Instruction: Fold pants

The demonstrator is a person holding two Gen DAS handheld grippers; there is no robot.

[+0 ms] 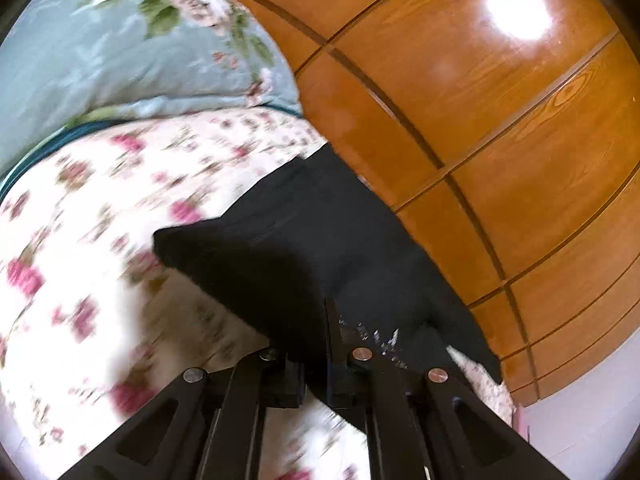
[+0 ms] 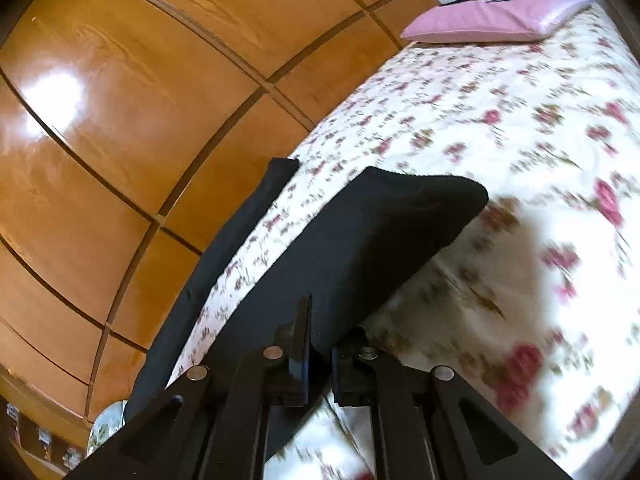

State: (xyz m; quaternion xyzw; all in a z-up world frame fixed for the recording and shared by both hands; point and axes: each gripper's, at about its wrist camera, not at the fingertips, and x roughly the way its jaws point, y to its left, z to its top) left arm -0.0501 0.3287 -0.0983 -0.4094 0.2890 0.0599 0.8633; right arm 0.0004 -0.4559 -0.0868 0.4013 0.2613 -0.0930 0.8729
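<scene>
Looking along the left gripper (image 1: 316,344), its two black fingers are pressed close on a fold of the black pants (image 1: 304,240). The pants lie on the flowered bedspread (image 1: 80,208), next to the wooden wardrobe (image 1: 500,120). One corner of the pants is lifted off the bedspread and throws a dark shadow under it. The flowers look smeared, so small things are hard to see. A blue flowered pillow (image 1: 120,48) sits on the bedspread, far from the gripper and beside the wardrobe. The gripper arms hide the near part of the pants.

From the right gripper (image 2: 320,340), the fingers are also squeezed on the pants (image 2: 360,240), with dark cloth caught between them. Here the pants show in two parts: a wide piece held up over the bedspread (image 2: 500,120), and a thin strip running along the bed edge right by the wardrobe (image 2: 120,120). Bedspread shows between the two parts. How they join is hidden behind the gripper. A pink pillow (image 2: 492,16) lies at the far end of the bedspread, near the wardrobe; only this view shows it. Only the left view shows the blue pillow.
</scene>
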